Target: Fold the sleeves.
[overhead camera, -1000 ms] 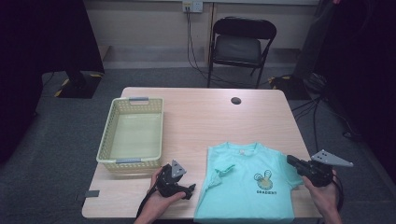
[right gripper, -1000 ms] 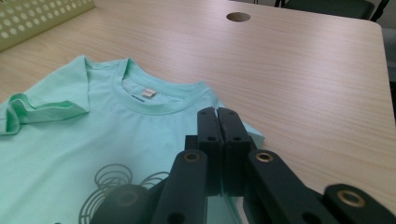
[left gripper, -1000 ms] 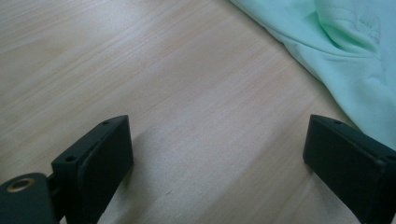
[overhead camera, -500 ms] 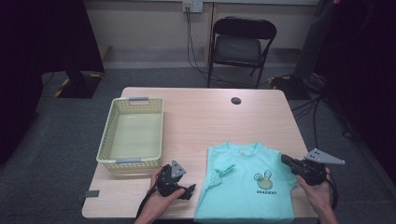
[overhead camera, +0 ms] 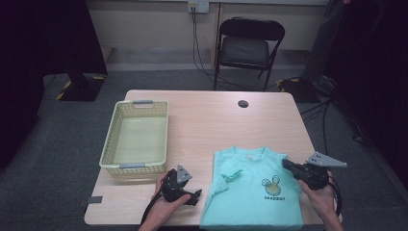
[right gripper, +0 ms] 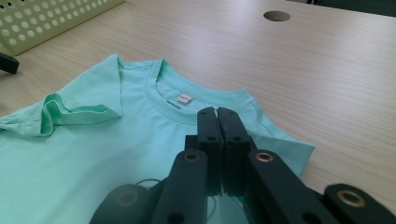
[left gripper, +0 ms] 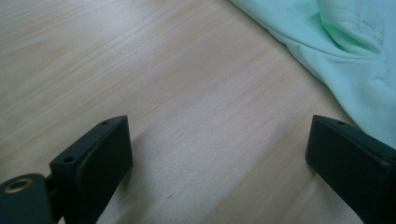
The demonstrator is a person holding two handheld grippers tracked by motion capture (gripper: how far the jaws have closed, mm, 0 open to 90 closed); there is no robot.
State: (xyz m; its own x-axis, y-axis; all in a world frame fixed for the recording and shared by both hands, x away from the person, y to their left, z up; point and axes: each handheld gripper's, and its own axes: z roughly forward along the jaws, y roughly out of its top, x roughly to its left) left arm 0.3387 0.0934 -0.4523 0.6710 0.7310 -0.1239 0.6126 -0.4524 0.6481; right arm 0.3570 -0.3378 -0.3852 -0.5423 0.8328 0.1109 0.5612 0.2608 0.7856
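Note:
A mint-green T-shirt (overhead camera: pixel 252 187) lies flat at the table's front edge, print side up, with its left sleeve (right gripper: pixel 70 112) folded inward. My right gripper (overhead camera: pixel 287 165) hovers over the shirt's right shoulder. In the right gripper view its jaws (right gripper: pixel 218 114) are pressed together with nothing between them, pointing at the collar. My left gripper (overhead camera: pixel 195 196) rests on the bare wood just left of the shirt. In the left gripper view it (left gripper: pixel 219 149) stands open and wide, with only tabletop between the jaws and the shirt's edge (left gripper: pixel 345 56) to the upper right.
A pale yellow perforated basket (overhead camera: pixel 137 166) stands empty on the table's left side, just behind my left hand. A round cable hole (overhead camera: pixel 243 103) sits near the far edge. A black folding chair (overhead camera: pixel 248 48) stands behind the table.
My right gripper has drifted slightly left, from beside the shirt's right edge to over its shoulder. The left gripper and the shirt have stayed still.

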